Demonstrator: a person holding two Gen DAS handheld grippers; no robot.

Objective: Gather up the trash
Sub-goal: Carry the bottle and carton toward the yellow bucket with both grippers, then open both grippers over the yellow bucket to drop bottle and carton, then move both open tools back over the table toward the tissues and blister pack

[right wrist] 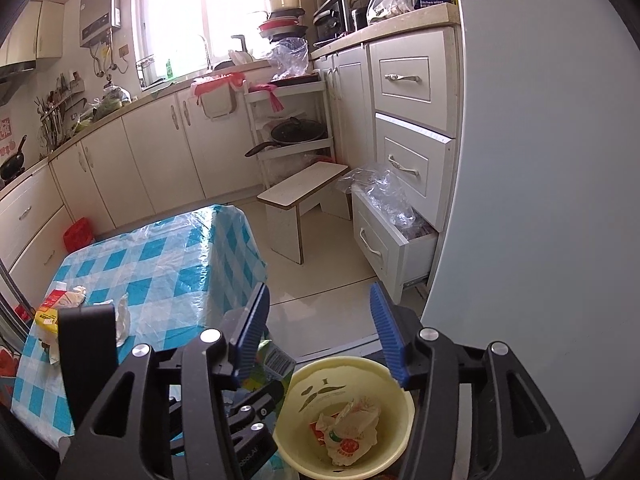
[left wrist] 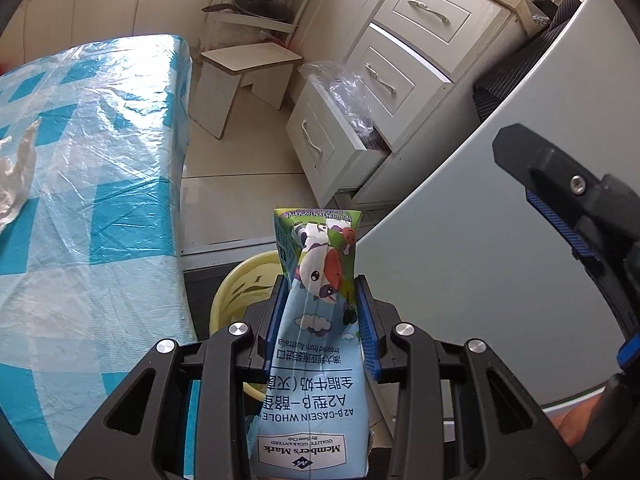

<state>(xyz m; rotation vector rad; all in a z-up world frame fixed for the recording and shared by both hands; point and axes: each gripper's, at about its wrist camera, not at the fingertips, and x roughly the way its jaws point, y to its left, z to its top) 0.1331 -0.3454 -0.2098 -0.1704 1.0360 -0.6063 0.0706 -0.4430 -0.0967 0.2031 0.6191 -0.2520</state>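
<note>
Over the yellow basin (right wrist: 352, 412) beside the checked table (right wrist: 160, 264), my left gripper (left wrist: 320, 320) is clamped on the squashed milk carton (left wrist: 316, 320), pads biting its waist. My right gripper (right wrist: 324, 332) hangs with jaws apart, nothing between them; crumpled wrappers (right wrist: 348, 428) already lie below. The carton's long axis runs away from me along the fingers, its far end tilting down toward the basin. I'd centre it over the rim before letting go, so it drops inside cleanly.
</note>
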